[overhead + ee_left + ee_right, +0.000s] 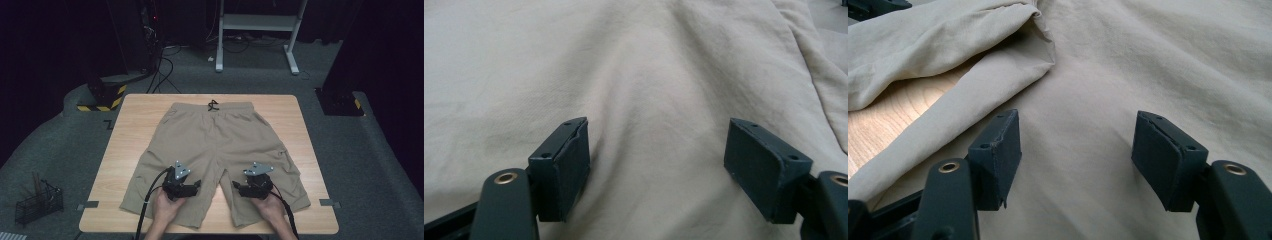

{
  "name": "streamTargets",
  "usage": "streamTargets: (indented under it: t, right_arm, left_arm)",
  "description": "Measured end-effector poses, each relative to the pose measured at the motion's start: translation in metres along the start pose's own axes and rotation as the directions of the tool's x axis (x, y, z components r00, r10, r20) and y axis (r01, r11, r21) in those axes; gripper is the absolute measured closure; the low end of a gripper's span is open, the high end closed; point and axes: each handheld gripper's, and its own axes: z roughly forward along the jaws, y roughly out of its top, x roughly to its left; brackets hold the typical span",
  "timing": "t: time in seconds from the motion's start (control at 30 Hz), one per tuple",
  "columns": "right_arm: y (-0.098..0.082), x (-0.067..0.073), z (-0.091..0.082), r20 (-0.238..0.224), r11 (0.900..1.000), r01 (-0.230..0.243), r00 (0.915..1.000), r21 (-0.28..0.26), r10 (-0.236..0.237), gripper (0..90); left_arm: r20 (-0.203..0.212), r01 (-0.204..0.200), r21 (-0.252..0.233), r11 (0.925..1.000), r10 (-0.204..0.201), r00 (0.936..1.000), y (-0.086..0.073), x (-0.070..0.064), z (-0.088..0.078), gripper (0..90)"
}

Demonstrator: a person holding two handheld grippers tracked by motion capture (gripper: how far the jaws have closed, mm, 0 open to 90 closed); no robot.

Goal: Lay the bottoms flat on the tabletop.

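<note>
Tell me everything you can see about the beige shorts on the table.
The beige shorts look like thin woven cloth, softly wrinkled. They lie flat on the wooden table, waistband and black drawstring at the far side, both legs toward the person. The left claw and right claw stand open over one leg each, pinching no cloth.

Left gripper (192, 186) and right gripper (239, 186): each is built as a compact black body on which a grey three-cornered plate with small dark holes is mounted. The jaws are formed as blocky dark pads (two small screw holes are set along each upper edge) carried on dark arms fitted with brass-coloured eyelets. A black cable is trailed from each body; no sleeves are seen on the forearms.
</note>
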Motion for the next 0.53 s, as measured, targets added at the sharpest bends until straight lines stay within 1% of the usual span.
streamTargets:
  t: [0.17, 0.23, 0.53]
  right_arm:
    - [0.0, 0.0, -0.0001, 0.001, 1.0, -0.002, 1.0, 0.002, 0.002, 35.9]
    - [0.0, 0.0, -0.0001, 0.0, 1.0, -0.003, 1.0, 0.002, 0.003, 35.9]
    - [0.0, -0.0001, 0.0, -0.003, 1.0, 0.0, 1.0, 0.0, 0.0, 36.0]
  left_arm:
    - [-0.012, 0.007, 0.002, 1.0, -0.007, 0.9999, -0.0006, 0.0007, -0.0008, 25.6]
    - [-0.012, 0.014, 0.001, 0.9999, -0.014, 0.9998, -0.0007, 0.0006, -0.0008, 25.7]
    - [-0.014, 0.017, -0.001, 0.9999, -0.017, 0.9998, -0.0007, 0.0006, -0.0006, 25.7]
